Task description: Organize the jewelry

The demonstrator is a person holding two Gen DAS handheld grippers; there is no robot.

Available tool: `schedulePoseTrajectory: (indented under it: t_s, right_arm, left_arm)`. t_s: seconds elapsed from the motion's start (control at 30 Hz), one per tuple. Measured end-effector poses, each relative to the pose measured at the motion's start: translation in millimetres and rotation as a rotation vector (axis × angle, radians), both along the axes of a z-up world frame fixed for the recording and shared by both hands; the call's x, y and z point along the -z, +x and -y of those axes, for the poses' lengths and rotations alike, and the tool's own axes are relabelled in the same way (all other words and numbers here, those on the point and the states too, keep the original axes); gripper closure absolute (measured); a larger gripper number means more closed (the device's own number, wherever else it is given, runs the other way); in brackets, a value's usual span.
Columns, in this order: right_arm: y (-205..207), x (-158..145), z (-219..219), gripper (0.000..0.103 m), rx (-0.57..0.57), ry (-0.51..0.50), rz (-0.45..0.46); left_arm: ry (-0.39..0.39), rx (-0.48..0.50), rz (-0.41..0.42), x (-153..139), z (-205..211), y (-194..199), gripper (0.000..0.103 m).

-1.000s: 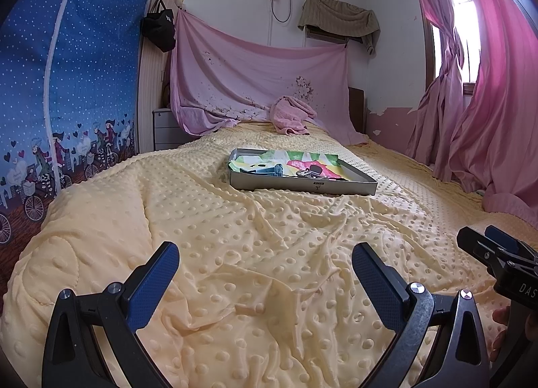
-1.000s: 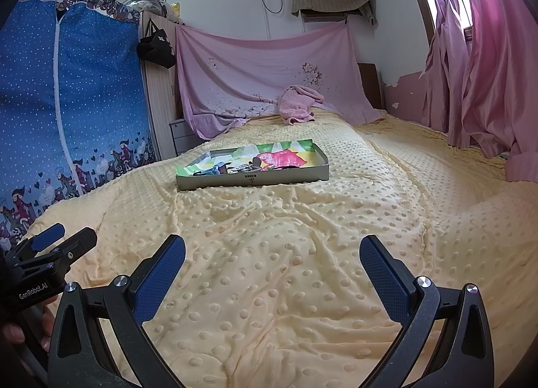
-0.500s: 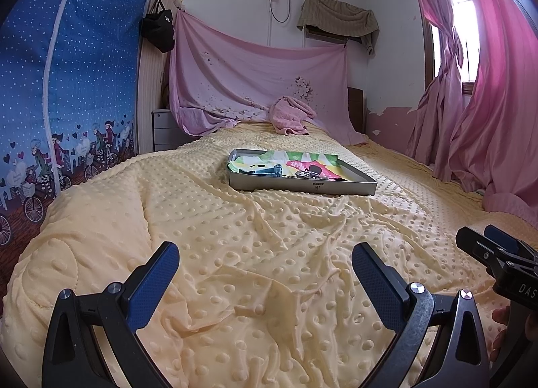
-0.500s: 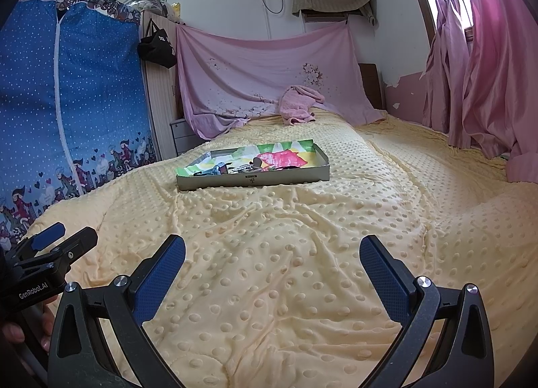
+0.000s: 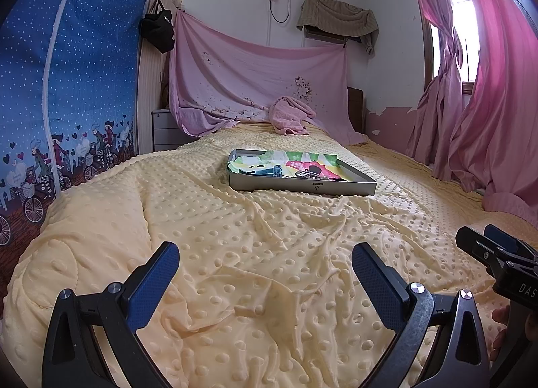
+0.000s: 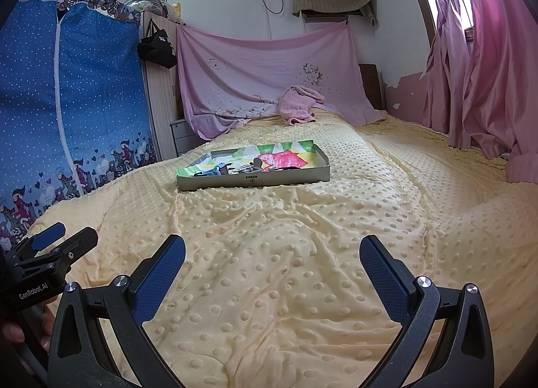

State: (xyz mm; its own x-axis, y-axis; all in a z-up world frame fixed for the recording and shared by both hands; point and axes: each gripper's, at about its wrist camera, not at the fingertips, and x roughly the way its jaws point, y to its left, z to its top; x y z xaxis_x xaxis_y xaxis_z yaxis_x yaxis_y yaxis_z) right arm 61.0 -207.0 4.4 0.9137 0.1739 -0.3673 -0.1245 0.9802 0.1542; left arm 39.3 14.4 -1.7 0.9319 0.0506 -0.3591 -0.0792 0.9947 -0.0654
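A shallow grey metal tray (image 5: 302, 187) lined with bright multicoloured paper sits on a pale yellow dotted blanket (image 5: 269, 253) covering the bed, holding a small tangle of jewelry (image 5: 307, 173), apparently silvery chains and a blue clasp-like piece, though the items are too small to tell apart. In the right wrist view the same tray (image 6: 255, 181) lies well ahead, the jewelry (image 6: 242, 169) bunched near its front wall.

The risk from here lies in the soft bedding: the wrinkled blanket gives under pressure, so a push on the tray's rim could tilt it and slide the pieces together, and thin chains lying in a knot could come up as one clump or snag on the paper lining.

The left tool (image 5: 265, 265) hovers low over the blanket with its blue-padded fingers spread wide and nothing between them; the tray is well apart from it, ahead and slightly to the right. The right tool (image 6: 272, 260) is likewise spread and empty, with the tray far ahead and a little to the left. Each tool shows at the edge of the other's view, held by a hand (image 6: 13, 334). Pink curtains (image 5: 487, 85) hang beyond the bed.
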Motion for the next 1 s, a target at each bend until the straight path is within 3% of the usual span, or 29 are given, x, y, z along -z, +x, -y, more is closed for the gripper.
schedulePoseTrajectory:
  t_s: [1.0]
  right_arm:
    - [1.1, 3.3, -0.1, 0.001, 0.001, -0.005, -0.013]
  left_arm:
    - [-0.031, -0.022, -0.032, 2.9, -4.9, 2.5, 0.000]
